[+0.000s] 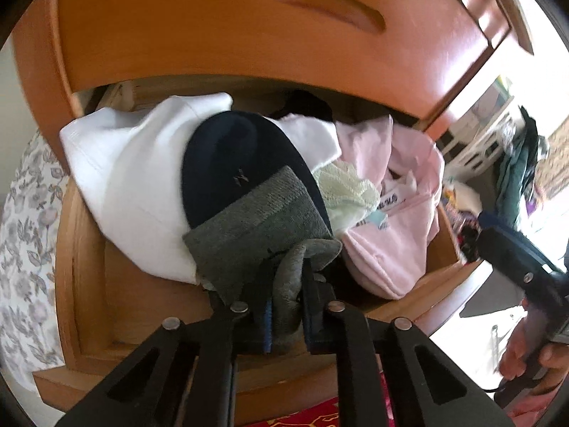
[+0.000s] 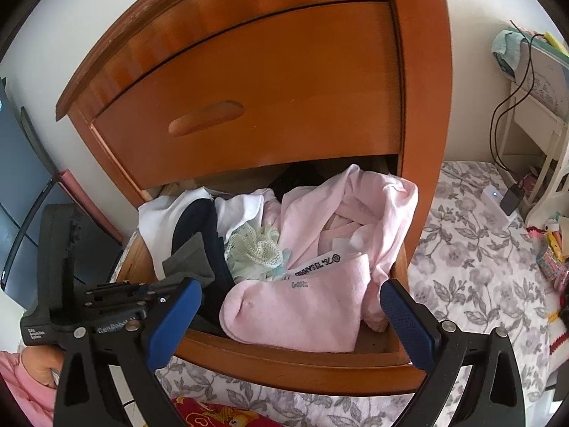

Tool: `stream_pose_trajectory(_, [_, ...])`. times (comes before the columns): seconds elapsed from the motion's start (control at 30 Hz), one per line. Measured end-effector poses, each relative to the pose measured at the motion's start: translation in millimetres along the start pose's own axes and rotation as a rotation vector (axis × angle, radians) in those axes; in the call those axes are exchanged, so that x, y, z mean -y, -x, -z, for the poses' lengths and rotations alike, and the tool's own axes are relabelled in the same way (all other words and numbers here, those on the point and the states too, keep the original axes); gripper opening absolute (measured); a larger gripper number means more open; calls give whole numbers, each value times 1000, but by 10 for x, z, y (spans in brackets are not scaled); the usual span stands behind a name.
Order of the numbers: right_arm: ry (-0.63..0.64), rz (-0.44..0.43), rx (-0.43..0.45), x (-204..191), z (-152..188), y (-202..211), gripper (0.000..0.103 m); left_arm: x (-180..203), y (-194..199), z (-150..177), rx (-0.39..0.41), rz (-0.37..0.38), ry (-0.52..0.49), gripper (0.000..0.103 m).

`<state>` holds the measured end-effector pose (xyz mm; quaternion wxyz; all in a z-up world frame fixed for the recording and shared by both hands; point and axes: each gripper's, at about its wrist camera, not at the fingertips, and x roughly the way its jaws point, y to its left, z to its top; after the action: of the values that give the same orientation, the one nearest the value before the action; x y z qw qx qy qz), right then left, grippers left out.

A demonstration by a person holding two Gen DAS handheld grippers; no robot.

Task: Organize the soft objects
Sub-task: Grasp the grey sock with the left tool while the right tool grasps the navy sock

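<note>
Sock (image 1: pixel 256 227), grey, clamped in my left gripper (image 1: pixel 284 291); white cloth (image 1: pixel 135 178) just beyond. My right gripper (image 2: pixel 288 306) spread apart, pink sock (image 2: pixel 302 309) between its fingers, untouched.

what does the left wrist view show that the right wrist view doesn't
Only the left wrist view: the left hand-held gripper seen close, its pads pinched on the grey sock, and a white basket on the floor to the right.

Only the right wrist view: the right hand-held gripper open and empty before the drawer, the pink sock lying at the drawer's front, and a black cable by a white stand.

Both: the open wooden drawer, the white cloth, the dark sock and the pink garment.
</note>
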<state>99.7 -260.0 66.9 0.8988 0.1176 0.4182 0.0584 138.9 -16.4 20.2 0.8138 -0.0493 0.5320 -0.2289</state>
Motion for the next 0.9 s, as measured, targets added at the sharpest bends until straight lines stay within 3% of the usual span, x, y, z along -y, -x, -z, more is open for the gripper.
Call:
stream_pose_trajectory(0.13, [8,-18,-16,-63,7,-53,102,-205,185,58,38,30,59,11])
stream_pose_trajectory(0.33, [59,-93,-55,-301,21,-211,92,-429,381,110,113,30,149,11])
stream_pose_trajectory(0.6, [141,-196,-125,-700,-28,-546,71,-547,520,143,192,-44,164,10])
stream_pose_trajectory(0.9, [123,-197,-223,-825,-40,-958,63,-572,507,209,214,-72,157,10])
